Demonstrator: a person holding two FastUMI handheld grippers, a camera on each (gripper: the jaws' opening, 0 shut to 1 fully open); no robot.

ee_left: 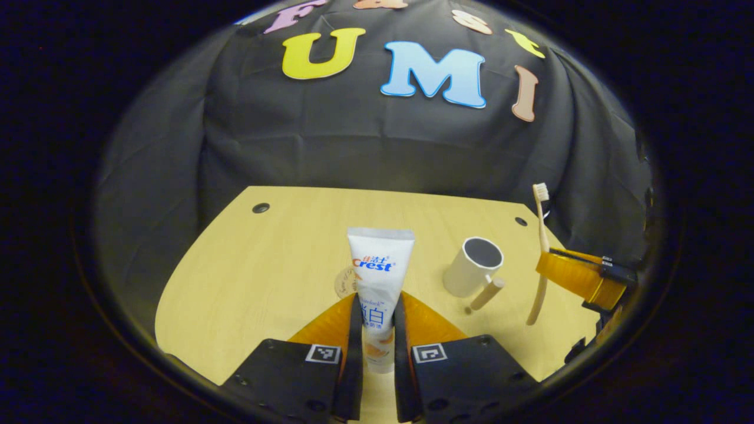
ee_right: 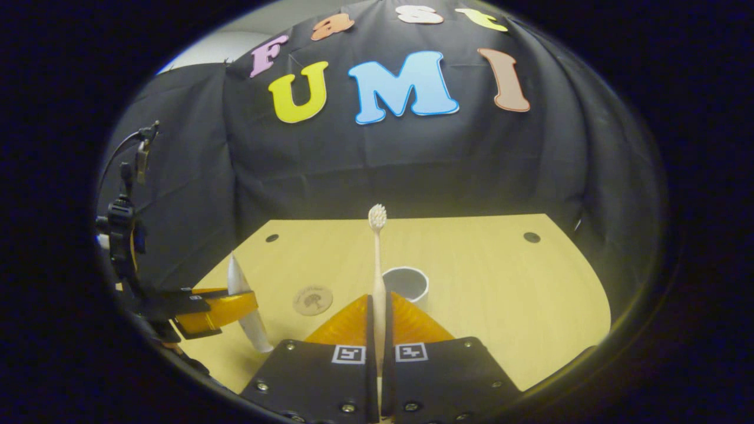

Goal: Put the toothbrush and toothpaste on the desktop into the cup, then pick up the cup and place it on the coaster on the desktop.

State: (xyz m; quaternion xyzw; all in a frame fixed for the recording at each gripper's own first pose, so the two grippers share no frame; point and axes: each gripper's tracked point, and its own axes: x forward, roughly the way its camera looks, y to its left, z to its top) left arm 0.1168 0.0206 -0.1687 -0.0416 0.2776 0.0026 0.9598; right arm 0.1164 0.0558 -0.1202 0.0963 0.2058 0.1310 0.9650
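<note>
Gripping the toothpaste tube (ee_left: 379,294) between both fingers, our left tongs (ee_left: 377,330) hold it upright above the worktop (ee_left: 265,265), crimped end uppermost; from the right gripper view the same tube (ee_right: 244,312) appears edge-on, tilted, clamped in those tongs (ee_right: 235,309) at the left. Our right tongs (ee_right: 377,330) are closed on the toothbrush (ee_right: 377,277), both fingers pressing its handle, bristles pointing up; from the left gripper view we see that brush (ee_left: 541,253) held upright by the right tongs (ee_left: 545,268), its lower end hanging clear of the wood. Beyond the tongs, the cup (ee_left: 473,266) stands open-mouthed on the worktop between the two held items, its handle toward us; we also see it (ee_right: 405,284) just behind the brush. The round coaster (ee_right: 313,300) lies flat to the cup's left, partly hidden (ee_left: 346,281) behind the tube.
</note>
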